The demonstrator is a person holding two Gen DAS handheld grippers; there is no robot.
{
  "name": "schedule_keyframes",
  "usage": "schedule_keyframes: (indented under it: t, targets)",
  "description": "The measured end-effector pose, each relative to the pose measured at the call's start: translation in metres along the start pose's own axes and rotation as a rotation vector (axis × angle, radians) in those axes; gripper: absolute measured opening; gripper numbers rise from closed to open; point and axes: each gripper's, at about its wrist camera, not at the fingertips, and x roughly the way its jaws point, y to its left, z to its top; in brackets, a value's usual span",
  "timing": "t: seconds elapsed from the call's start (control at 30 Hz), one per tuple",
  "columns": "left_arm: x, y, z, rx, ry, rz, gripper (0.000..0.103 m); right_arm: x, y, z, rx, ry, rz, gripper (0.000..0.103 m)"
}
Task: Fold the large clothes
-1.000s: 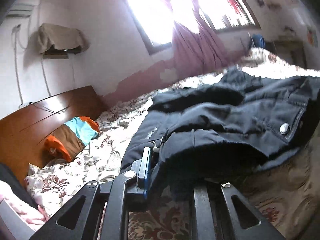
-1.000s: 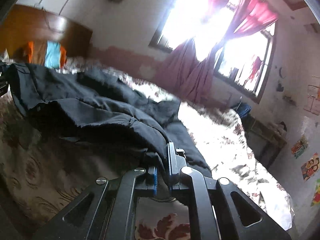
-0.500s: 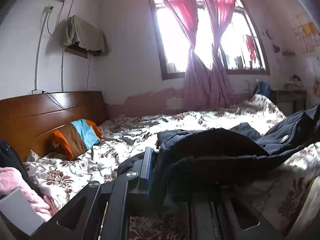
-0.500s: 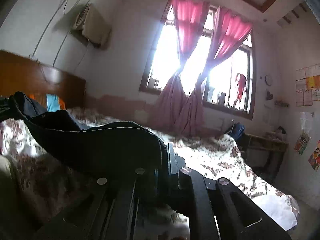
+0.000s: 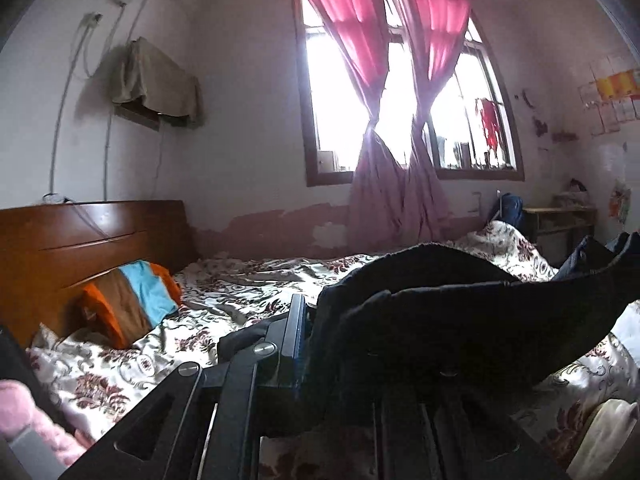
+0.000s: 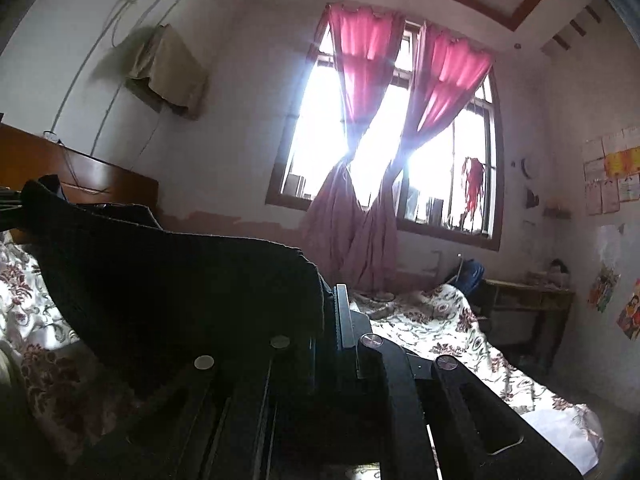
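The left gripper [image 5: 316,328] is clamped on one edge of the dark jacket [image 5: 460,320], cloth bunched between its jaws and draped over the right finger. The jacket hangs lifted above the floral bedspread [image 5: 248,292], spanning rightward from this gripper to the right gripper [image 6: 332,320], which pinches the other edge with its jaws closed on the cloth. To do this fold well, both grippers should probably travel level and together, keeping the span taut enough that the fabric does not sag and crease, then lay the held edge squarely over the far part before letting go; a heavy coat may slip from so small a bite. Both grippers point roughly level toward the far window [image 5: 400,92], the right one tilted slightly upward, near the bed's near edge.
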Motion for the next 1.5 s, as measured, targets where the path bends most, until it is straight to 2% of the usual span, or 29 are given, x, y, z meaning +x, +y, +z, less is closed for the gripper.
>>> schedule_keyframes:
  t: [0.13, 0.33, 0.57, 0.73, 0.9, 1.0, 1.1, 1.23, 1.4, 1.5]
  targets:
    - [0.028, -0.009, 0.007, 0.027, 0.019, 0.002, 0.012, 0.039, -0.003, -0.003, 0.004, 0.029, 0.022, 0.005]
    - [0.079, -0.009, 0.018, -0.015, 0.069, -0.026, 0.012, 0.098, -0.003, -0.005, -0.005, 0.05, 0.049, 0.005]
    - [0.135, -0.018, 0.015, 0.007, 0.089, -0.003, 0.012, 0.17, -0.001, -0.023, 0.028, 0.085, 0.067, 0.005]
    - [0.18, -0.026, 0.014, 0.01, 0.114, 0.006, 0.012, 0.222, 0.003, -0.033, 0.002, 0.109, 0.049, 0.005]
    - [0.238, -0.034, 0.016, 0.056, 0.139, 0.012, 0.012, 0.286, 0.014, -0.041, -0.046, 0.151, 0.027, 0.005]
    - [0.281, -0.036, 0.013, 0.059, 0.184, 0.005, 0.01, 0.327, 0.024, -0.046, -0.079, 0.193, 0.021, 0.005]
    - [0.317, -0.043, 0.004, 0.106, 0.228, 0.021, 0.01, 0.366, 0.036, -0.055, -0.117, 0.237, 0.022, 0.005]
    - [0.364, -0.046, -0.018, 0.098, 0.338, 0.02, 0.009, 0.406, 0.058, -0.075, -0.19, 0.293, 0.017, 0.005]
    - [0.394, -0.053, -0.048, 0.085, 0.419, 0.026, 0.009, 0.438, 0.08, -0.094, -0.242, 0.377, -0.006, 0.005]
    - [0.401, -0.056, -0.053, 0.084, 0.437, 0.022, 0.01, 0.44, 0.092, -0.098, -0.273, 0.385, -0.023, 0.007]
